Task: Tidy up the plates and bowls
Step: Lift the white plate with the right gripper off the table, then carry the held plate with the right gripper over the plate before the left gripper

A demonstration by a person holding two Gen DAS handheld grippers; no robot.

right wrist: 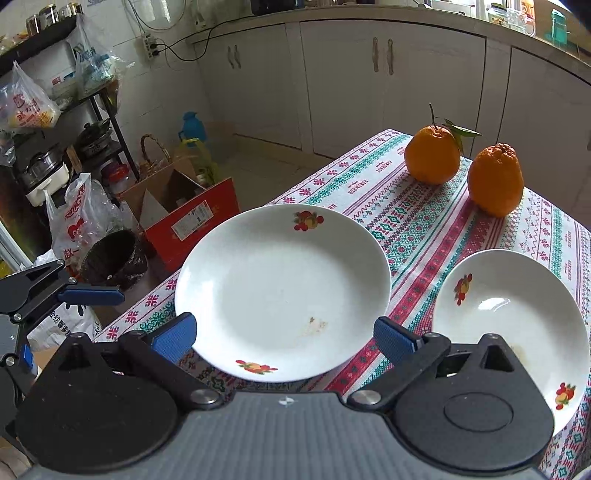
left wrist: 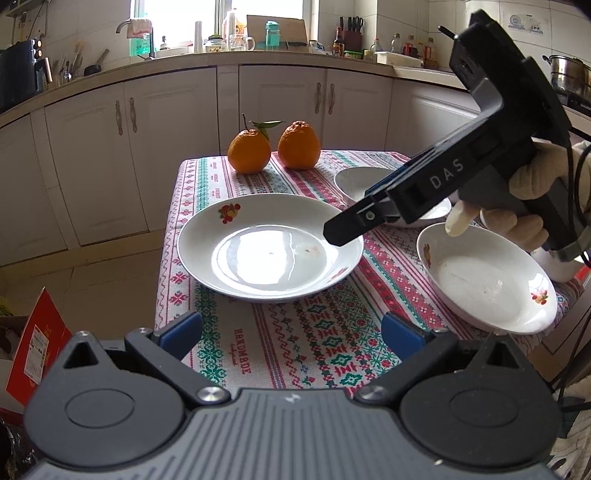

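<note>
White cabinets run along far wall under a cluttered counter; bright window above. Tiled floor, red box near left. Shelf rack w/ bags far left.

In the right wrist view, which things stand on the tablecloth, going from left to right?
Large plate → orange with the leaf → second orange → smaller dish, partly hidden by the right gripper, whose jaws stand open.
</note>
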